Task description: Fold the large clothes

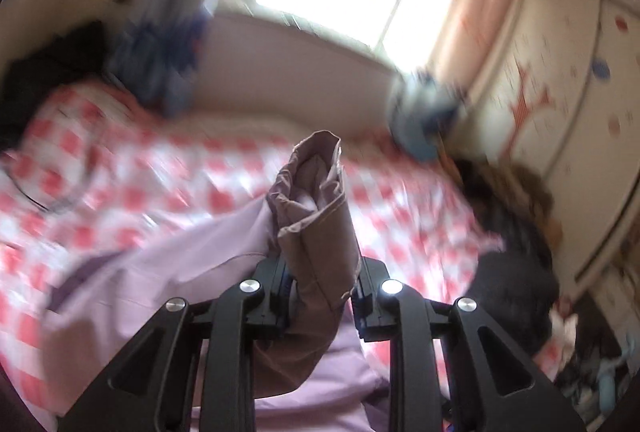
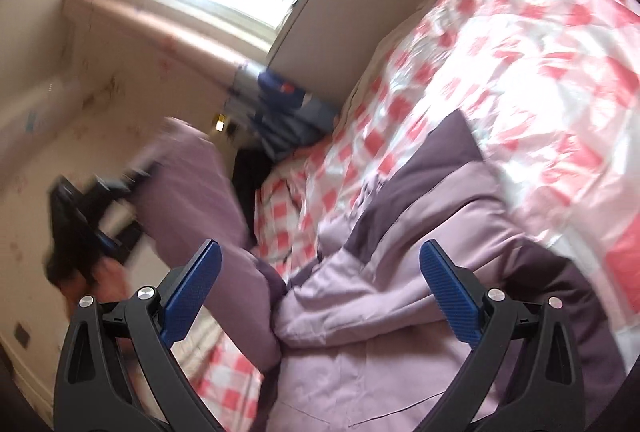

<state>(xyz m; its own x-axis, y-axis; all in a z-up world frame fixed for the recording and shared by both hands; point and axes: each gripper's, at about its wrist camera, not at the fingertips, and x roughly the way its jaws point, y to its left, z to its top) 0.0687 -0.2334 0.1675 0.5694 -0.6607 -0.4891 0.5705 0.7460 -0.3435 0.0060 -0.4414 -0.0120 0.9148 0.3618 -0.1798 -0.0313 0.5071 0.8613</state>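
Pinching crumpled mauve sleeve cuff [image 1: 316, 216], left tongs [image 1: 320, 288].

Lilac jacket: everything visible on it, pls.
The jacket is pale lilac with darker purple panels, in a thin, smooth, crinkly fabric. Its body lies rumpled on the checked bedcover, not yet folded. One sleeve, mauve, with a stitched open cuff, is raised off the bed, pinched between the jaws of the left gripper. The right gripper hangs open above the body and touches nothing. Motion blur hides any zip or label.
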